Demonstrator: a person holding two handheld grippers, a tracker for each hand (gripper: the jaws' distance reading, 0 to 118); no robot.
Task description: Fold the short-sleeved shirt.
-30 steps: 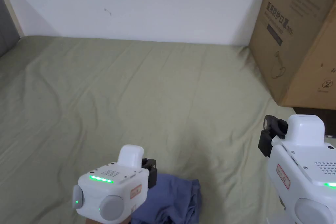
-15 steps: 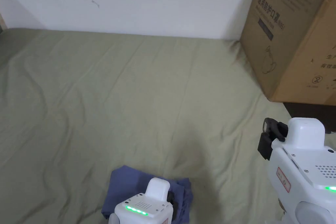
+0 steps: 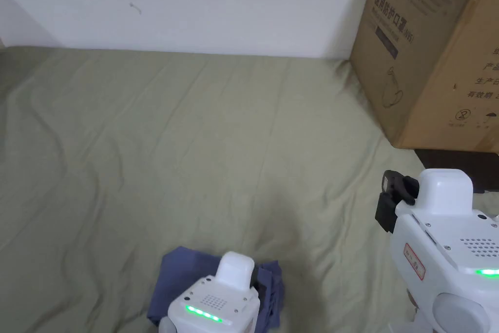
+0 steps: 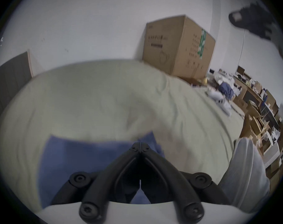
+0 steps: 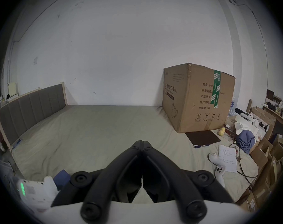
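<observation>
A blue short-sleeved shirt lies folded into a small packet on the olive bed sheet, near the front edge. My left gripper hovers over its right half. In the left gripper view its jaws are shut tip to tip above the blue shirt, with no cloth seen between them. My right gripper is held well to the right, away from the shirt. Its jaws are shut on nothing above bare sheet. The right gripper view shows a corner of the shirt beside the left gripper's white body.
A large cardboard box stands at the back right of the bed against the white wall. A padded headboard bounds the left side. Right of the box lie a dark board, papers, a white controller and cluttered cartons.
My left gripper has moved right and back toward me across the shirt, uncovering the shirt's left part. The right gripper has barely moved. The head camera has swung slightly.
</observation>
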